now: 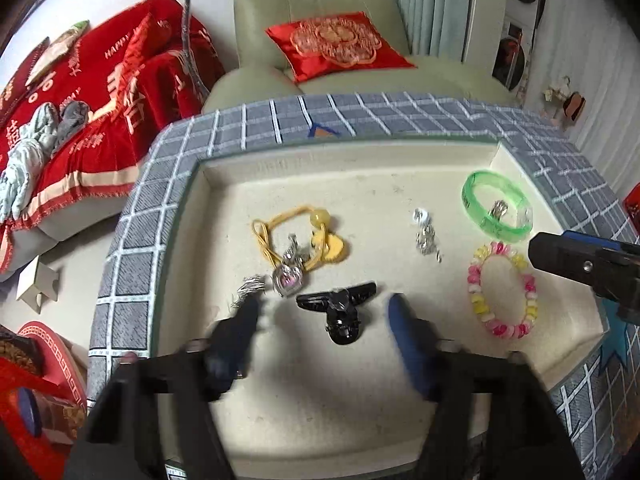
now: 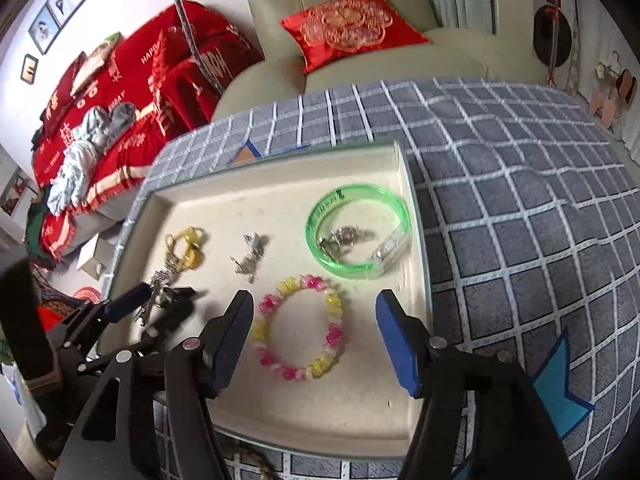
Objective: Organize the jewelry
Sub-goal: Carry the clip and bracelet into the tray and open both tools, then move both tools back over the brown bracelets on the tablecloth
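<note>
A cream tray (image 1: 360, 152) holds the jewelry. My left gripper (image 1: 324, 308) is open, its fingers standing either side of a black claw clip (image 1: 340, 314) without pressing on it. Beyond the clip lie a silver heart pendant (image 1: 288, 280) and a yellow cord bracelet (image 1: 304, 236). Silver earrings (image 1: 426, 236) rest mid-tray. My right gripper (image 2: 314, 300) is open just above a pink and yellow bead bracelet (image 2: 288, 372), which lies flat on the tray (image 2: 416, 216). A green bangle (image 2: 360, 191) sits in the far right corner with a small silver piece (image 2: 340, 238) inside it.
The tray stands on a grey checked cloth (image 2: 520, 200). A pale green sofa with a red cushion (image 2: 352, 28) is behind it, and a red blanket (image 1: 120, 80) lies at the left. A grey cable (image 2: 188, 28) hangs down at the back.
</note>
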Available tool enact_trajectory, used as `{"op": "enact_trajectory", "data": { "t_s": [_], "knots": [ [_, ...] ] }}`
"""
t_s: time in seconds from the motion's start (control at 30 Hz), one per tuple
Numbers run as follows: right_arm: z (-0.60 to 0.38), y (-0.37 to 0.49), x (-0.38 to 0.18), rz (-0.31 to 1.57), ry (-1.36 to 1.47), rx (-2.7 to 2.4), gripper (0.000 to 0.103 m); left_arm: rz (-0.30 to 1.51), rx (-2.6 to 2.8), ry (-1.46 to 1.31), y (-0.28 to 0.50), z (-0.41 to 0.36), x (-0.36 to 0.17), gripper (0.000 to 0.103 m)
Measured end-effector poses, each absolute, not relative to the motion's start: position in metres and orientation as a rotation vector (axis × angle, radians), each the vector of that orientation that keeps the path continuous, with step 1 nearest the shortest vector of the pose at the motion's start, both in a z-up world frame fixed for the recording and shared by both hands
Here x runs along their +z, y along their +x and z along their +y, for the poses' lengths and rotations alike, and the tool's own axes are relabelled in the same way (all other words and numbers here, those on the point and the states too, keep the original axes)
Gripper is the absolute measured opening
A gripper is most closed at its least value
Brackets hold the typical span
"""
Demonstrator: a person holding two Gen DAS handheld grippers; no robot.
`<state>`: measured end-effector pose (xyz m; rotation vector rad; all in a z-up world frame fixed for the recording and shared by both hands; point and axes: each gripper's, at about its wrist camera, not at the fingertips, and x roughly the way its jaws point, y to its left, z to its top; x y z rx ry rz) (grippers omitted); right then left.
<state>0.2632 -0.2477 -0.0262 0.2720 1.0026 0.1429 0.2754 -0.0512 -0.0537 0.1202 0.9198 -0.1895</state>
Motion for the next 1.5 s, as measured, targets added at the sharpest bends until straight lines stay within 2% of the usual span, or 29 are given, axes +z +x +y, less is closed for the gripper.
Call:
{"op": "enact_trajectory", "data": {
  "t_s": [0.27, 0.33, 0.4, 0.43, 0.7, 0.87, 0.93, 0.97, 1.03, 1.33, 1.5],
  "knots": [
    [-0.249, 0.248, -0.010, 0.980, 0.277, 0.147, 0.068, 0.908, -0.196, 0.121, 0.270, -0.051, -0.043, 0.083],
    [-0.249, 0.245, -0.008, 0.975, 0.281, 0.149, 0.071, 0.904, -0.196, 0.121, 0.268, -0.050, -0.040, 0.084],
    [-0.250, 0.241, -0.005, 0.968, 0.284, 0.152, 0.076, 0.900, -0.194, 0.120, 0.265, -0.049, -0.037, 0.101],
    [-0.250, 0.239, -0.004, 0.965, 0.284, 0.153, 0.076, 0.892, -0.193, 0.116, 0.262, -0.048, -0.035, 0.103],
    [-0.246, 0.225, 0.007, 0.947, 0.274, 0.163, 0.081, 0.856, -0.185, 0.120, 0.246, -0.044, -0.022, 0.103],
    [-0.248, 0.213, 0.013, 0.922, 0.266, 0.153, 0.089, 0.848, -0.177, 0.103, 0.230, -0.037, -0.015, 0.103],
    [-0.251, 0.209, 0.013, 0.921, 0.265, 0.149, 0.089, 0.845, -0.173, 0.099, 0.223, -0.034, -0.012, 0.103],
    [-0.252, 0.207, 0.012, 0.922, 0.265, 0.148, 0.090, 0.845, -0.173, 0.093, 0.218, -0.031, -0.010, 0.103],
    [-0.257, 0.202, 0.012, 0.911, 0.271, 0.146, 0.103, 0.844, -0.175, 0.075, 0.208, -0.026, -0.007, 0.103],
    [-0.269, 0.177, 0.011, 0.876, 0.306, 0.138, 0.103, 0.854, -0.175, 0.017, 0.168, -0.020, -0.001, 0.103],
    [-0.264, 0.168, 0.004, 0.942, 0.312, 0.172, 0.103, 0.847, -0.181, 0.009, 0.145, -0.021, 0.003, 0.103]
  ]
}}
